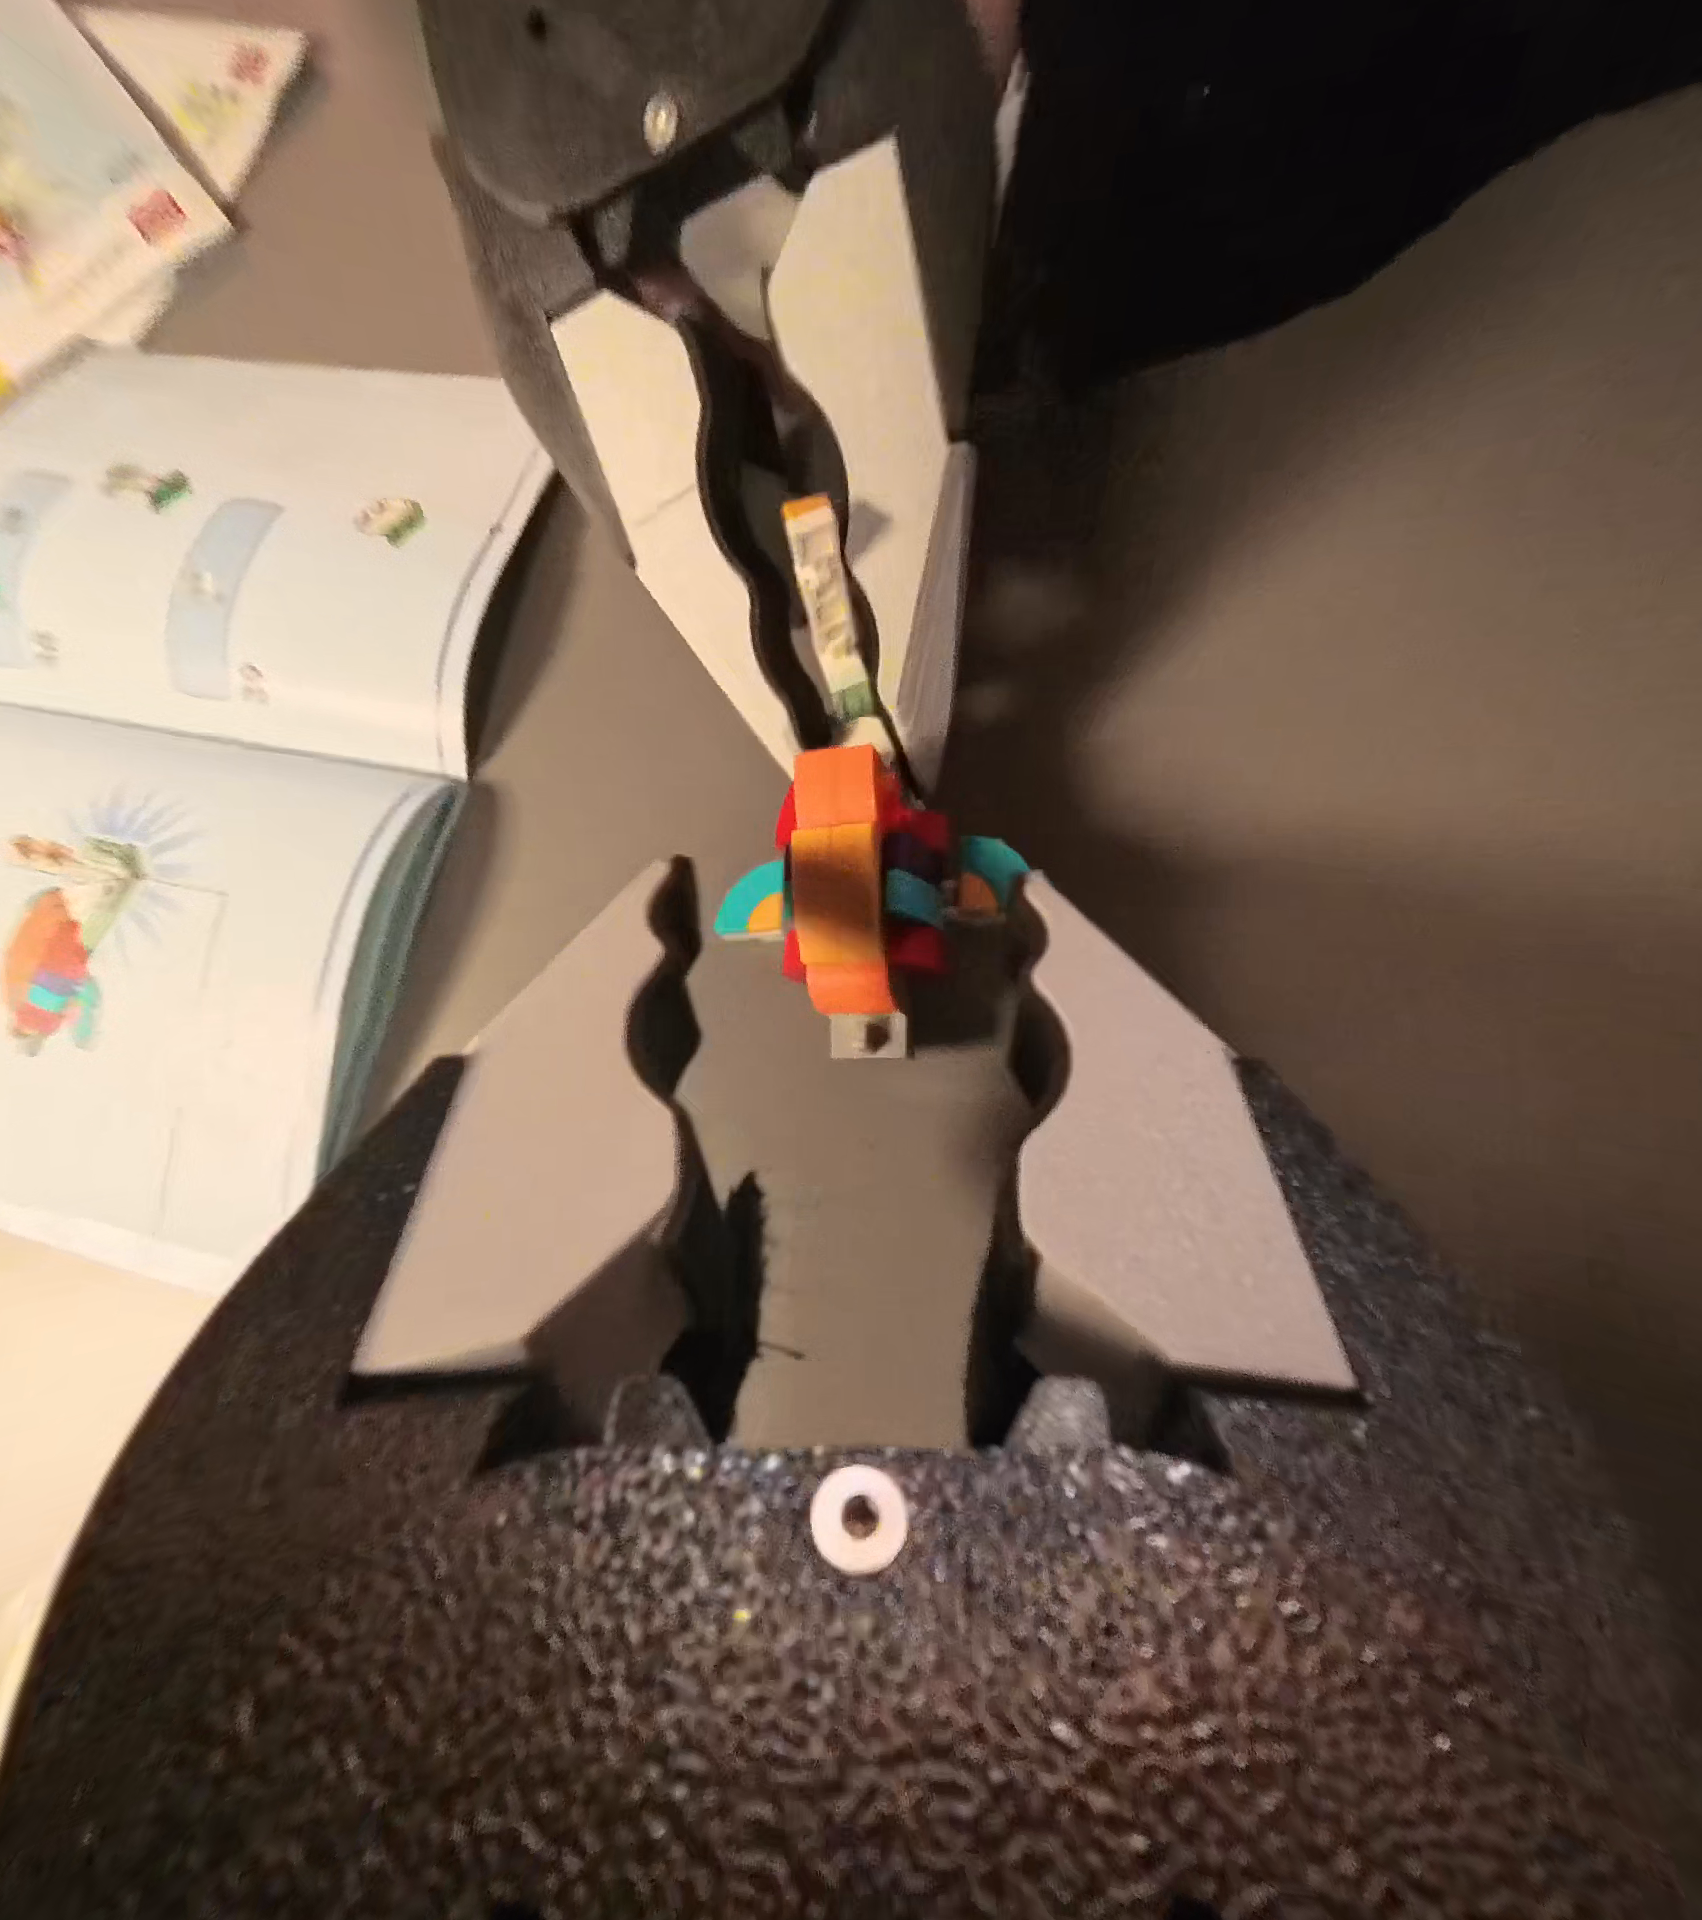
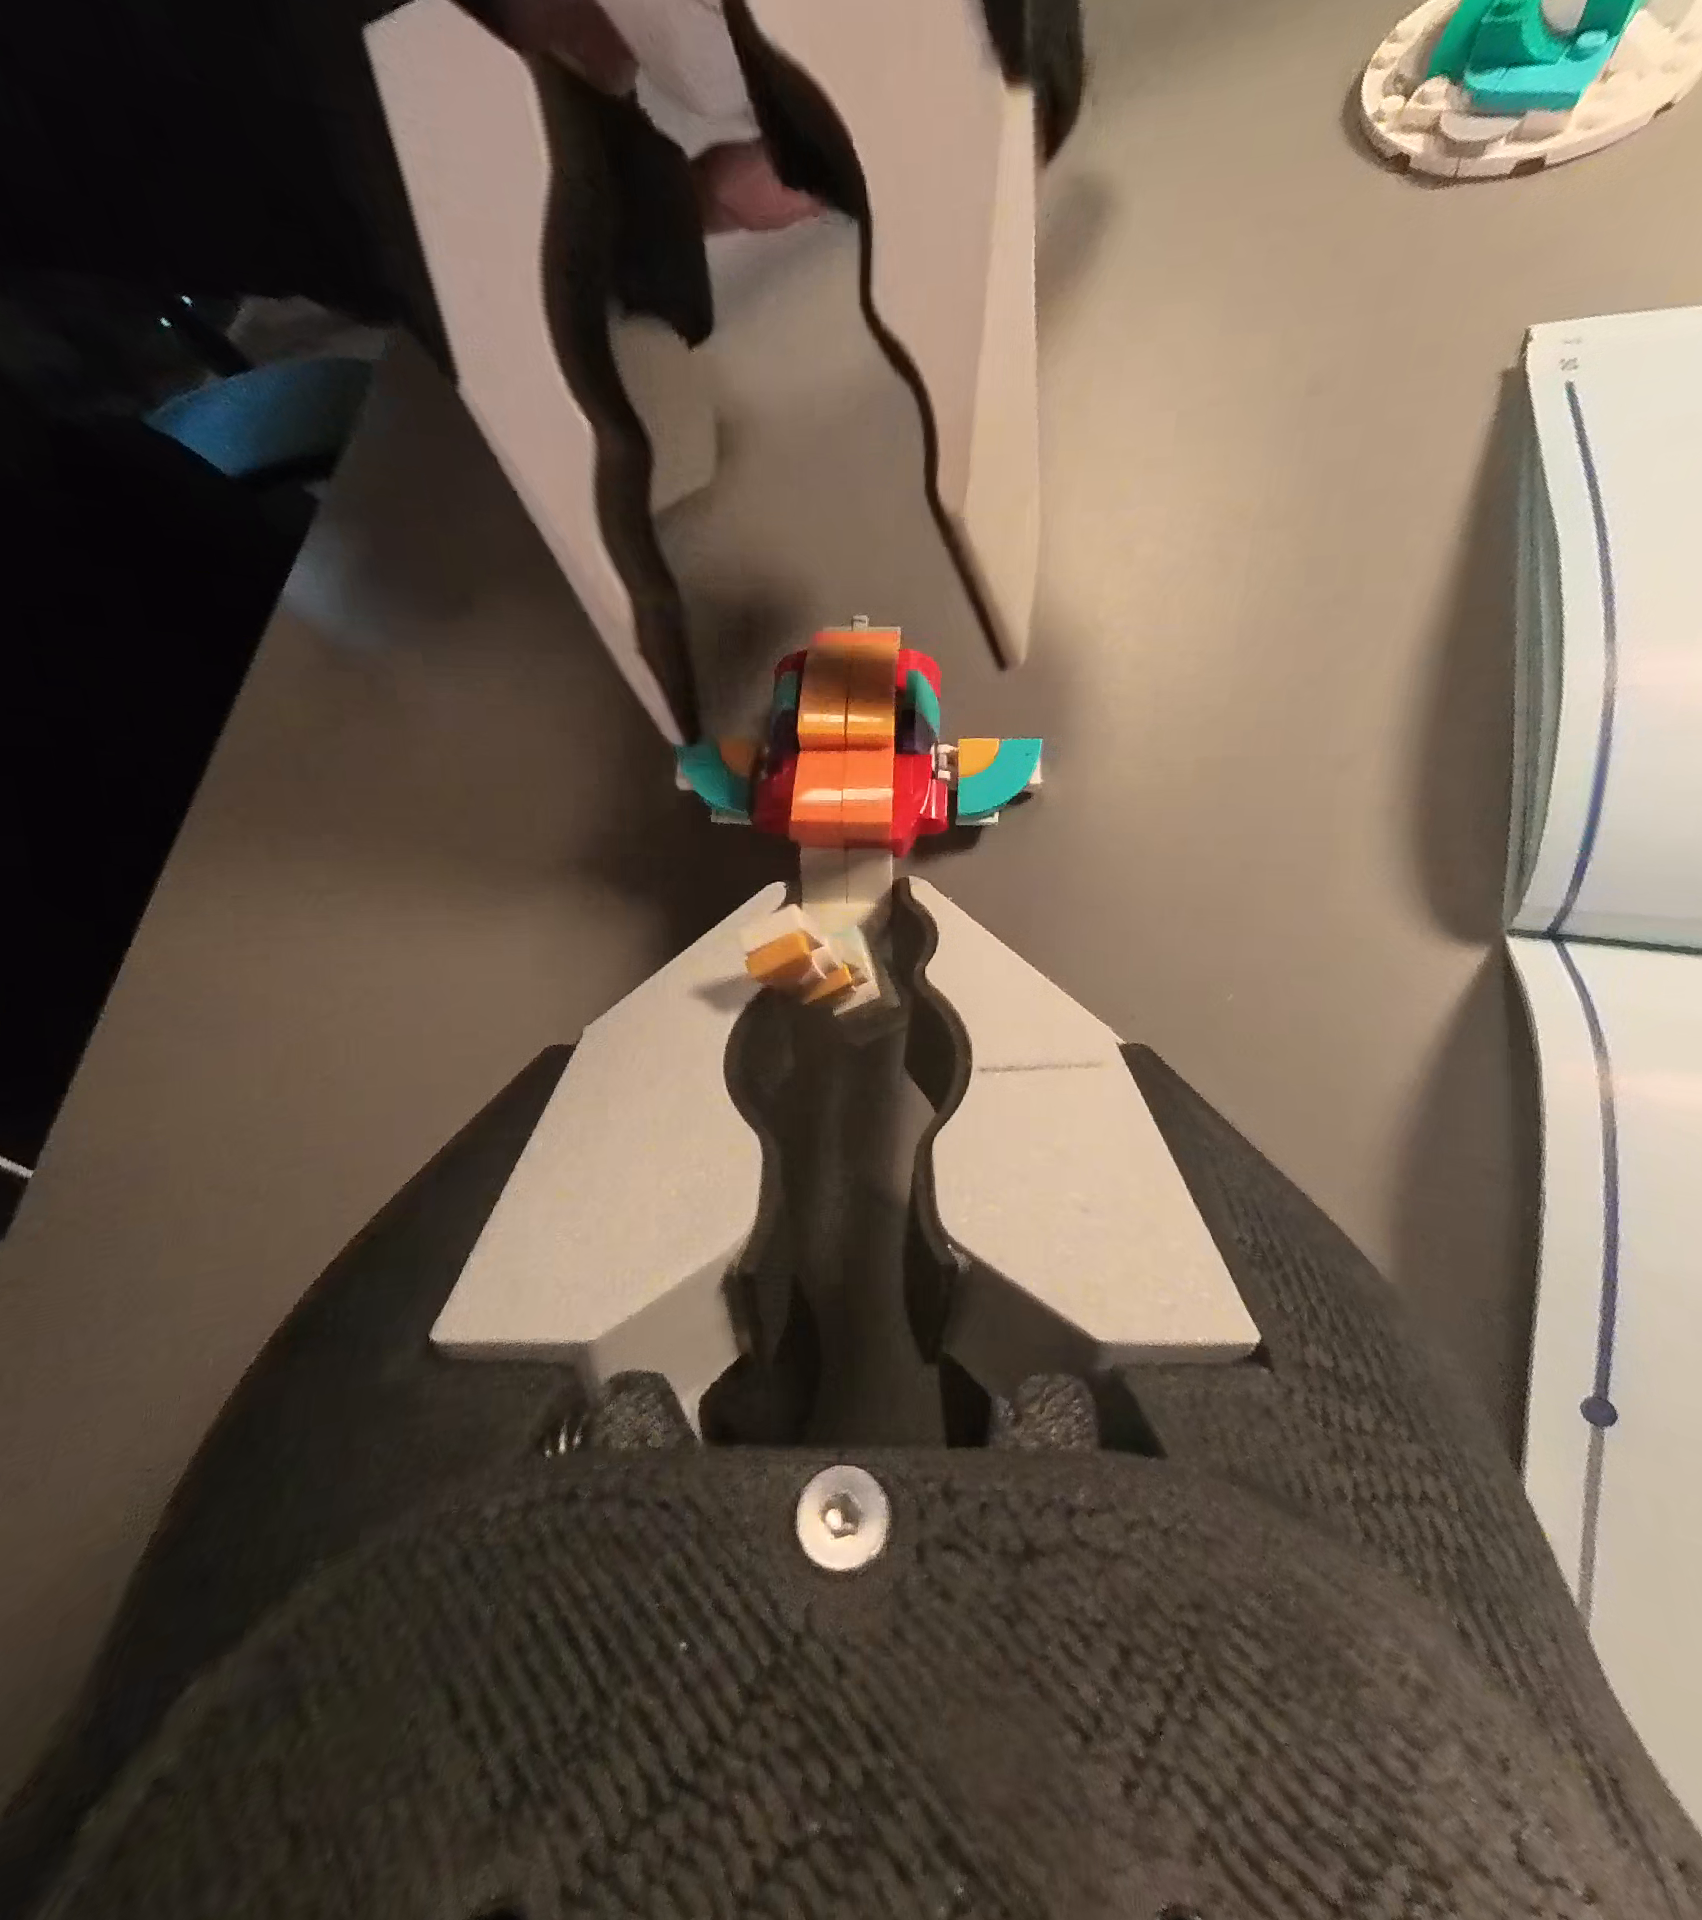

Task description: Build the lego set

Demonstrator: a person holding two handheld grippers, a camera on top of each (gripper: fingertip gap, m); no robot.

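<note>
A small lego model [image 1: 842, 904] with an orange and gold back, red sides and teal wing pieces is held over the grey table [image 1: 1398, 831]. My right gripper [image 2: 847, 894] is shut on the model's pale neck piece [image 2: 831, 940], with the body [image 2: 852, 758] just past its tips. In the left wrist view the right gripper [image 1: 873, 753] comes in from the top. My left gripper [image 1: 854, 878] is open, one finger on each side of the model at the wings. In the right wrist view the left gripper [image 2: 842, 691] hangs from above, one fingertip [image 2: 675, 717] at the teal wing [image 2: 712, 764].
An open instruction booklet [image 1: 151, 644] lies on the table, at the right in the right wrist view [image 2: 1678, 727]. Boxes or booklets [image 1: 47, 177] lie behind it. A white round base with a teal build [image 2: 1543, 83] stands far right. The table edge [image 2: 234, 727] drops off at the left. Both grippers' tips are close together, under 4 cm apart.
</note>
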